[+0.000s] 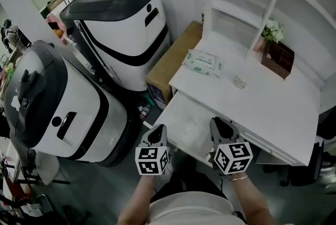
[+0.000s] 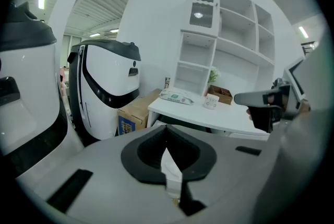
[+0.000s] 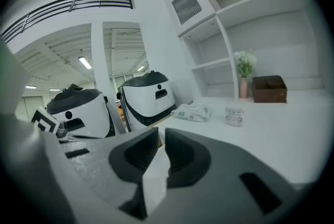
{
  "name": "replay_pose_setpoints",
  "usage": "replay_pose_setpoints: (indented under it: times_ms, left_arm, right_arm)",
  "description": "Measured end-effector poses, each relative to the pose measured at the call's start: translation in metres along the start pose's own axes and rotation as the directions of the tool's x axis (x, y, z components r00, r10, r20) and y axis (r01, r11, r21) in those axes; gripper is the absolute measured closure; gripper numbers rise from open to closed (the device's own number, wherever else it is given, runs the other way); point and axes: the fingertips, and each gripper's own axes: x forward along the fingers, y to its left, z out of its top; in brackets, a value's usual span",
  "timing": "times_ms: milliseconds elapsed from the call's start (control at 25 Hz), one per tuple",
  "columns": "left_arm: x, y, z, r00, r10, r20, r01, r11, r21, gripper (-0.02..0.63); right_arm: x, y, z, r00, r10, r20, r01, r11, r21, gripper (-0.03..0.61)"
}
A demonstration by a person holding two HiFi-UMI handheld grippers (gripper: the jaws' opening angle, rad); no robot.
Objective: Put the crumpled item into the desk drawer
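One crumpled item (image 1: 240, 82) lies on the desk (image 1: 283, 108), between one tissue pack (image 1: 202, 62) and one wooden box (image 1: 277, 59); the drawer (image 1: 184, 121) seems pulled out. The left gripper (image 1: 157, 134) has its jaws together, the right gripper (image 1: 220, 127) slightly apart.

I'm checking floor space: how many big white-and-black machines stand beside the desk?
2: the far machine stands beside the cardboard box; the near machine is at lower left. Others may be hidden.

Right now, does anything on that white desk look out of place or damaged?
Yes: the small, clear, crumpled plastic cup stands alone on the white desk top, between the white packet of wipes and the brown wooden box. Its dented sides make it look like rubbish among tidy things. Nothing looks spilled.
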Motion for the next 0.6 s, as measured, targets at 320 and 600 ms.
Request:
replay_pose_setpoints:
  times_ms: [320,600]
  left_arm:
    - [-0.003,-0.007,0.004,0.999,-0.033,0.009,0.033,0.999,0.028,0.621]
    - [-0.005,-0.011,0.007,0.998,-0.058,0.012,0.057,0.997,0.051,0.621]
  right_arm:
    - [-0.026,-0.006,0.001,0.997,-0.061,0.036,0.06,0.998,0.03,0.575]
    - [-0.042,-0.004,-0.003,0.997,-0.062,0.039,0.061,0.998,0.032,0.577]
